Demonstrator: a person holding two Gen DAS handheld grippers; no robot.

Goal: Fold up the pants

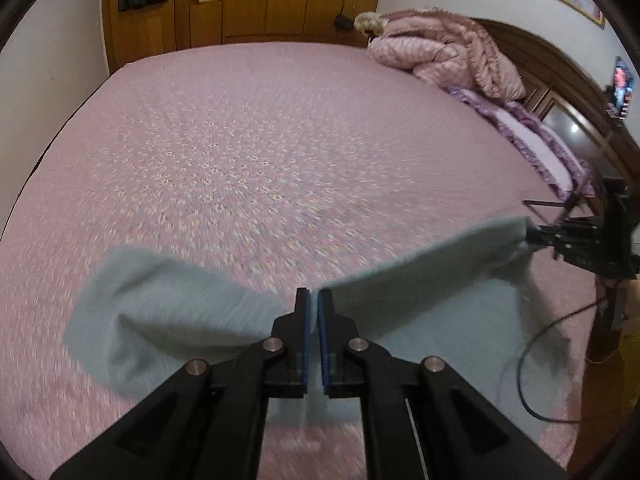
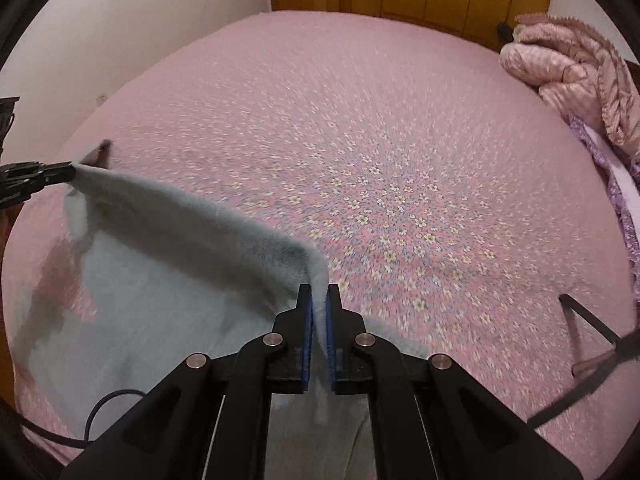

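Pink floral bedspread (image 1: 240, 128) fills the room as the left gripper (image 1: 314, 300) and right gripper (image 2: 319, 296), both clamped tight on the pale blue pants (image 2: 180, 216), hold one edge above the bed. Next, likely, carrying it across evenly. Motion blur hides the garment's lower part.

Pale blue-grey pants (image 2: 168, 280), edge lifted
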